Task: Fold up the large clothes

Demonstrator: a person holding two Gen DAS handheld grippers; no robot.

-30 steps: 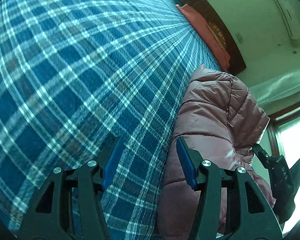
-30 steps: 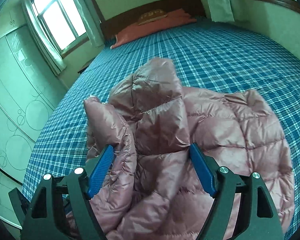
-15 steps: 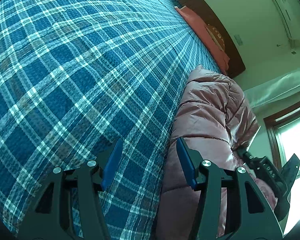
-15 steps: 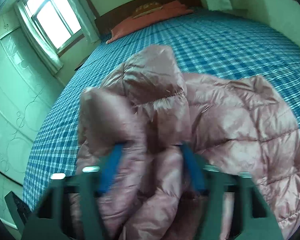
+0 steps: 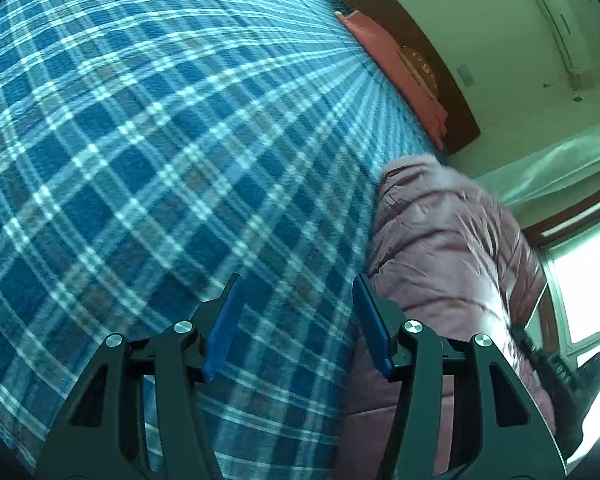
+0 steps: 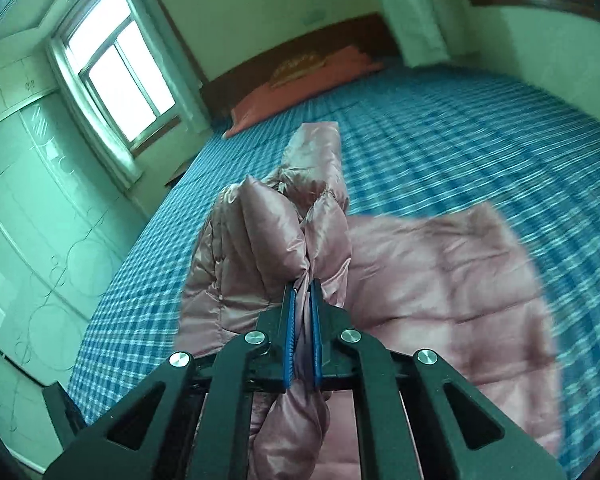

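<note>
A pink quilted puffer jacket (image 6: 440, 272) lies on the blue plaid bedspread (image 6: 480, 140). My right gripper (image 6: 303, 284) is shut on a bunched fold of the jacket and holds it lifted above the bed, the rest trailing to the right. In the left wrist view the jacket (image 5: 440, 248) lies to the right of my left gripper (image 5: 298, 284), which is open and empty over the plaid bedspread (image 5: 140, 160), its right finger close to the jacket's edge. The other gripper shows at the right edge there (image 5: 556, 372).
An orange pillow (image 6: 300, 84) lies at the dark wooden headboard (image 6: 340, 36). A window (image 6: 120, 68) and a pale wardrobe (image 6: 28, 200) stand left of the bed. A wall and air conditioner (image 5: 560, 20) are beyond the headboard.
My right gripper has closed from wide open onto a fold of the jacket and lifted it. My left gripper stayed open and shifted slightly beside the jacket.
</note>
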